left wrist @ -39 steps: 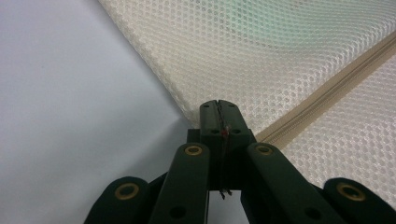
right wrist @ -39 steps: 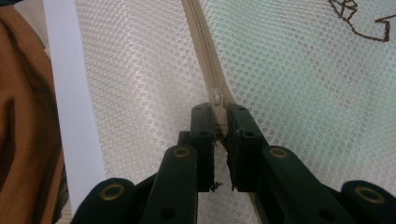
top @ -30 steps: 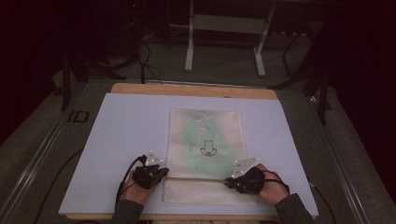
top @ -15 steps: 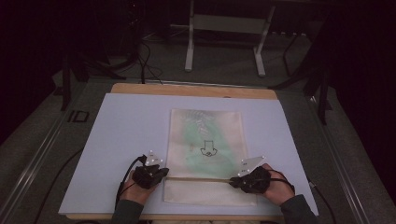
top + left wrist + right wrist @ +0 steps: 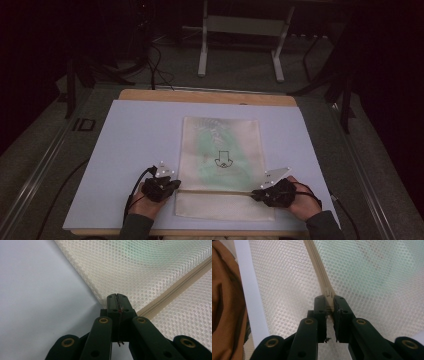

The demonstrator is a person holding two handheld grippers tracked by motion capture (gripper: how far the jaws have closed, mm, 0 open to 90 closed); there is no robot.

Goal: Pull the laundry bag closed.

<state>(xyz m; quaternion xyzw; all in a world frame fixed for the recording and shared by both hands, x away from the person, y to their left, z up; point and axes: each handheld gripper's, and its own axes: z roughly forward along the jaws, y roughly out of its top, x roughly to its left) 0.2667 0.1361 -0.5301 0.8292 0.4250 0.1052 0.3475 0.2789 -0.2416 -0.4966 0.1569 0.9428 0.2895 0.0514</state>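
Mesh laundry bag [image 5: 221,165] flat mid-table, unmoved over the last second; left gripper [image 5: 117,300] clamped tight on bag's corner edge, right gripper [image 5: 329,305] pinching zipper pull [image 5: 327,293], zipper [image 5: 215,191] closed, unzip likely next

- in the high view the green shape inside the mesh bag [image 5: 220,150] is seen through the mesh and stays blurred; what it is cannot be told.
- the small black print on the mesh bag is too small to read.
- the left gripper [image 5: 172,186] covers the left end of the zipper [image 5: 215,191].
- in the right gripper view the zipper pull [image 5: 328,294] goes between the jaws, so its lower part is hidden.
- the bottom edge of the high view cuts off both forearms.
- the brown cloth [image 5: 225,302] is cut by the left edge of the right gripper view.
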